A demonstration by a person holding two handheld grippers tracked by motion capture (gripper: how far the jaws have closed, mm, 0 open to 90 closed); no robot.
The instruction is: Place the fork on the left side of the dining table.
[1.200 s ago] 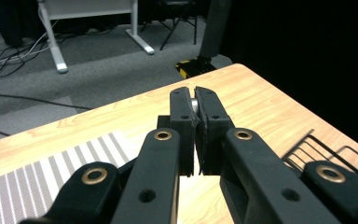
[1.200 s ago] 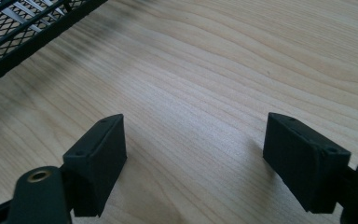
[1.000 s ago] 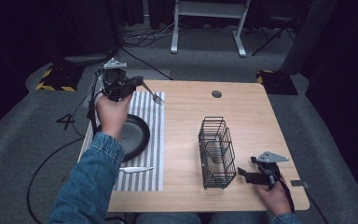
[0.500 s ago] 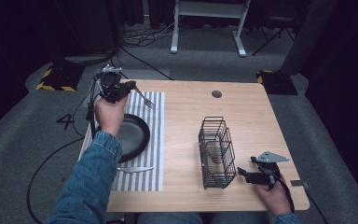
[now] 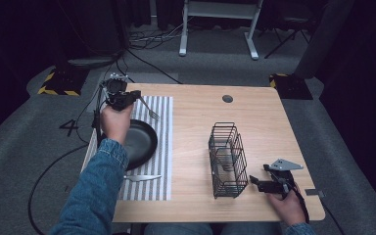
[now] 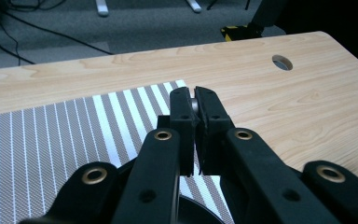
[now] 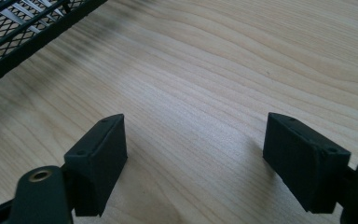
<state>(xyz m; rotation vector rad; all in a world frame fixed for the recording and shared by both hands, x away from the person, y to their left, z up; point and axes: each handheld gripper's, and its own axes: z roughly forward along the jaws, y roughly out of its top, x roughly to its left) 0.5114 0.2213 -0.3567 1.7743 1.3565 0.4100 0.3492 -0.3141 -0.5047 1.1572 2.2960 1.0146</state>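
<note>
Left gripper (image 5: 136, 100) clamped on the fork (image 5: 148, 107) handle, over the far end of the striped placemat (image 5: 162, 147) beyond the black plate (image 5: 142, 142). Fork's long axis runs down-right, tines toward the wire basket (image 5: 227, 159). Right gripper (image 5: 255, 181) released, jaws apart, resting just beside the basket, nearer it than the left

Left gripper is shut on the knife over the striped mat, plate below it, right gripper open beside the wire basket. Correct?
Not quite: the left gripper is shut on a fork, not the knife. The high view shows the knife lying on the striped mat near the table's front edge, past the plate. The rest holds: the right gripper is open beside the wire basket.
</note>
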